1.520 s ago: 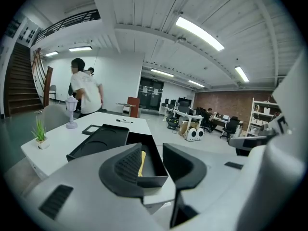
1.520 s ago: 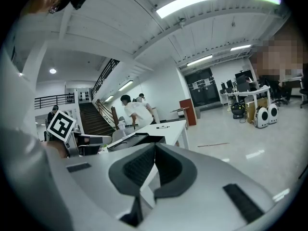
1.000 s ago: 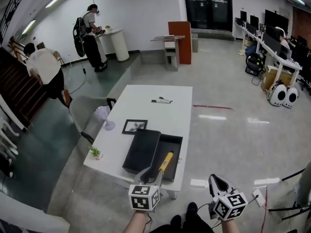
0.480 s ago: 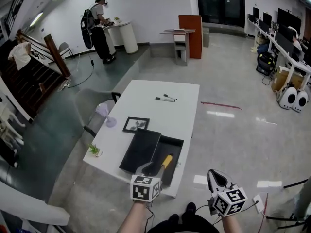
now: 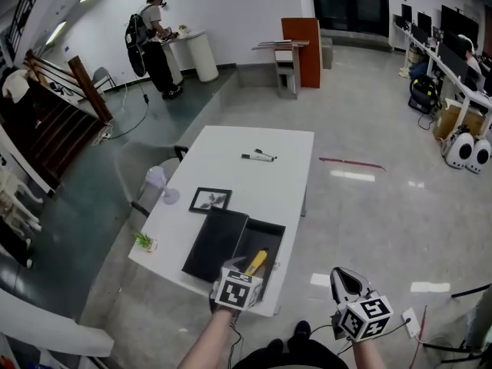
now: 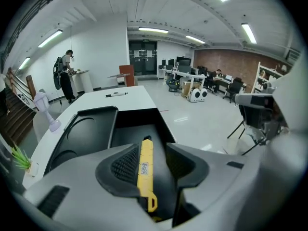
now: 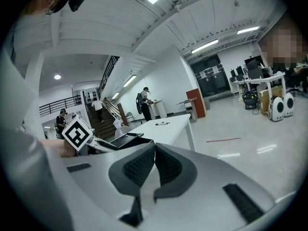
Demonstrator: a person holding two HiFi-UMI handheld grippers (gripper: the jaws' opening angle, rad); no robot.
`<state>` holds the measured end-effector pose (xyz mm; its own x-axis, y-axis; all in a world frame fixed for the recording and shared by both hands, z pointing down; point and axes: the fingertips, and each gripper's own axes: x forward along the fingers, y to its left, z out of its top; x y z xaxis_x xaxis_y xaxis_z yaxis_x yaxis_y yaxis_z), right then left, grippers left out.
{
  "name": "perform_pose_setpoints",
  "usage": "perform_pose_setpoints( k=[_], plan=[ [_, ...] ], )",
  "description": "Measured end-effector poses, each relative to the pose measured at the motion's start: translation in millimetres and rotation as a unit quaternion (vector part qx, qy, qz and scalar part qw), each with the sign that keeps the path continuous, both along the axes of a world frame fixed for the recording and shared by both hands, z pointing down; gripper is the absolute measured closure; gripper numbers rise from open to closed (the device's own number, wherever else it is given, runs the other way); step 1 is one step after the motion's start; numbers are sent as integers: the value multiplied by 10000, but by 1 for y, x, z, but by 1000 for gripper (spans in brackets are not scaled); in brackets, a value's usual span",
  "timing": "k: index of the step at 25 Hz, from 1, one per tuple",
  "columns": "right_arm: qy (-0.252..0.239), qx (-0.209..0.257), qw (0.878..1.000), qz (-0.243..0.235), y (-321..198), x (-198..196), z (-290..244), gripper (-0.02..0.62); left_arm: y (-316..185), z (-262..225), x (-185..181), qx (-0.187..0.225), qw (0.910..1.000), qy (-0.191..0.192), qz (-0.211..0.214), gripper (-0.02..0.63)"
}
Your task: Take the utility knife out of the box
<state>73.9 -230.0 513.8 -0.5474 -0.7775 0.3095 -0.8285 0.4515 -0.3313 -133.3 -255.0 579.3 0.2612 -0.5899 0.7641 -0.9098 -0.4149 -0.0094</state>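
A yellow utility knife (image 5: 257,262) lies lengthwise in the open black box (image 5: 277,238) at the near end of the white table (image 5: 269,179). The box's lid (image 5: 215,243) lies flat beside it on the left. My left gripper (image 5: 243,274) points steeply down into the box's near end. In the left gripper view the knife (image 6: 144,165) lies in the gap of this gripper (image 6: 154,153), whose jaws are opening and do not press on it. My right gripper (image 5: 346,283) hangs off the table's near right corner, over the floor. Its pads meet at the tips (image 7: 154,147) with nothing between them.
A small framed picture (image 5: 211,200) lies just beyond the box and a marker pen (image 5: 256,157) near the table's far end. A little green plant (image 5: 144,241) sits on the left edge, a pale purple fan (image 5: 157,179) stands beside the table. A person (image 5: 154,41) stands far back.
My left gripper has moved forward and down over the box's near end and now covers the knife's handle. Its jaws stand wider. The right gripper shifted only slightly.
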Motion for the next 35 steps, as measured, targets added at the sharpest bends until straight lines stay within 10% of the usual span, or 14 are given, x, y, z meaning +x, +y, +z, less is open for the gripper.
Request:
perform_pose_setpoints(
  k=[13, 35],
  plan=[
    [-9, -207, 9997, 132, -12, 15, 16, 594, -24, 33, 6, -686, 9952, -685, 102, 448],
    [-31, -462, 9983, 349, -37, 42, 32, 594, -49, 59, 4, -1134, 9909, -705, -161, 446]
  ],
)
